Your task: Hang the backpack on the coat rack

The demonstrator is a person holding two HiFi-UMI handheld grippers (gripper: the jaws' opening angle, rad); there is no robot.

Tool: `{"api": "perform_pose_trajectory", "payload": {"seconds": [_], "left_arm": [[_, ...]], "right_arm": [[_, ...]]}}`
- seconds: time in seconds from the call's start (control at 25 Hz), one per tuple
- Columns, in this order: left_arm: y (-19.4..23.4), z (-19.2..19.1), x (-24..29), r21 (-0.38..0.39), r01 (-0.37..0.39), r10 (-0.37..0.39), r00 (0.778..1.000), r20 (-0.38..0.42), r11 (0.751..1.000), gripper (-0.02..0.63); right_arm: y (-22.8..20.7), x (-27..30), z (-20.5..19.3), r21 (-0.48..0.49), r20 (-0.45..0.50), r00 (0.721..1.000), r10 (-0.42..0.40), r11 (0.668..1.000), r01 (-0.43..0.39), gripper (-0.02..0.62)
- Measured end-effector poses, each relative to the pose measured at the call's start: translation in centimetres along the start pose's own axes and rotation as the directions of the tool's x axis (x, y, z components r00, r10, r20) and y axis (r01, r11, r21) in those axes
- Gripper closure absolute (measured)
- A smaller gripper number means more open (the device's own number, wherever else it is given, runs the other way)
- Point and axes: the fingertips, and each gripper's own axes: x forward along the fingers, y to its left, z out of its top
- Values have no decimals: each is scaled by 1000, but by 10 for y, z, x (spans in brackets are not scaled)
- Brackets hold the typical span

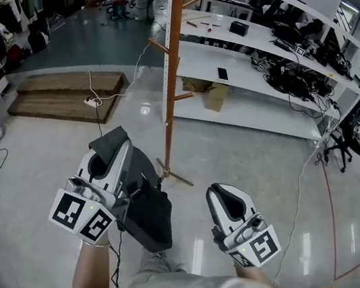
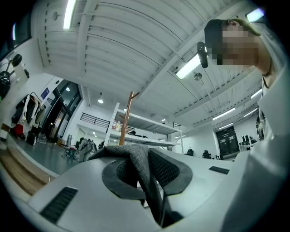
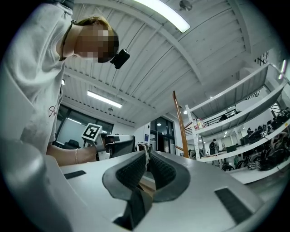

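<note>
The left claw (image 1: pixel 115 150) is clamped on a grey cloth strap (image 2: pixel 137 165) at the top of the backpack (image 1: pixel 147 210). A fold of that strap pokes out past its tips. The dark bag hangs straight below this claw, clear of the floor (image 1: pixel 45 155), with its bulk under the claw's body and on its right side.

The right claw (image 1: pixel 228 197) sits well to the right of the bag and apart from it. Its jaws are drawn together with only a thin slit between the pads and nothing gripped.

The coat rack (image 1: pixel 171 73), an orange wooden pole with pegs, stands ahead of both claws, beyond the left claw's tips and a little to their right. White shelves (image 1: pixel 239 48) run behind the pole.
</note>
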Motion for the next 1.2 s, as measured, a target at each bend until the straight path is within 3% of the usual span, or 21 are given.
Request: {"api": "perform_pose_trajectory", "payload": {"seconds": [0.28, 0.72, 0.84, 1.08, 1.2], "left_arm": [[81, -3, 53, -10, -1, 1, 1000, 14, 1000, 540], [189, -16, 162, -88, 170, -173, 985, -27, 982, 540], [216, -8, 187, -136, 211, -217, 976, -29, 968, 540], [249, 2, 239, -156, 294, -304, 952, -42, 943, 540], [255, 2, 266, -175, 359, -375, 925, -64, 917, 540]], "right_arm": [[-39, 58, -20, -57, 21, 1000, 6, 998, -5, 572], [-107, 162, -55, -76, 35, 998, -55, 995, 58, 571], [-119, 175, -65, -61, 12, 997, -71, 996, 72, 571], [-145, 187, -69, -46, -4, 995, -96, 994, 96, 571], [-158, 194, -72, -34, -7, 996, -92, 995, 92, 571]]}}
